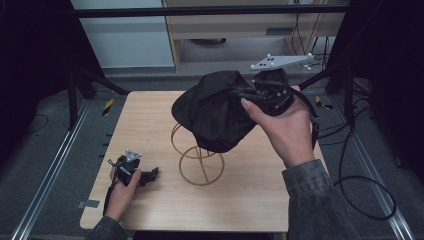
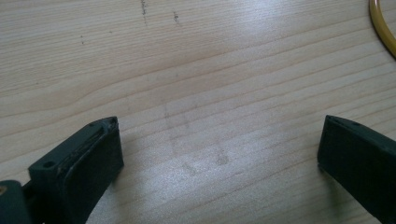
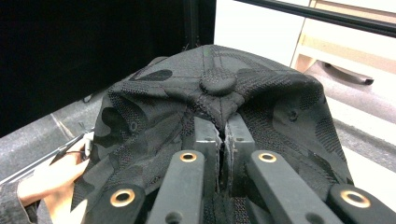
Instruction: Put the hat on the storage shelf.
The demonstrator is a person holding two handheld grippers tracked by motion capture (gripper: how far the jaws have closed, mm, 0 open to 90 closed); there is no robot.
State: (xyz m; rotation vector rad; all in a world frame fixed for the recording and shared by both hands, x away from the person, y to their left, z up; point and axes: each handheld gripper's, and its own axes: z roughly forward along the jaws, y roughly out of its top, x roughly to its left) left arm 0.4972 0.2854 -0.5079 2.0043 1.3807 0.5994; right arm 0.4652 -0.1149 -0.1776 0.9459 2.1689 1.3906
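Black camo-patterned cap (image 3: 219, 107), top button, eyelets

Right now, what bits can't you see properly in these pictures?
- High view: the top of the gold wire stand is hidden under the black cap.
- High view: the right gripper jaws are covered by the hand and cap fabric.
- Right gripper view: the cap's brim is out of sight.
- Left gripper view: the stand's ring is cut off by the edge.
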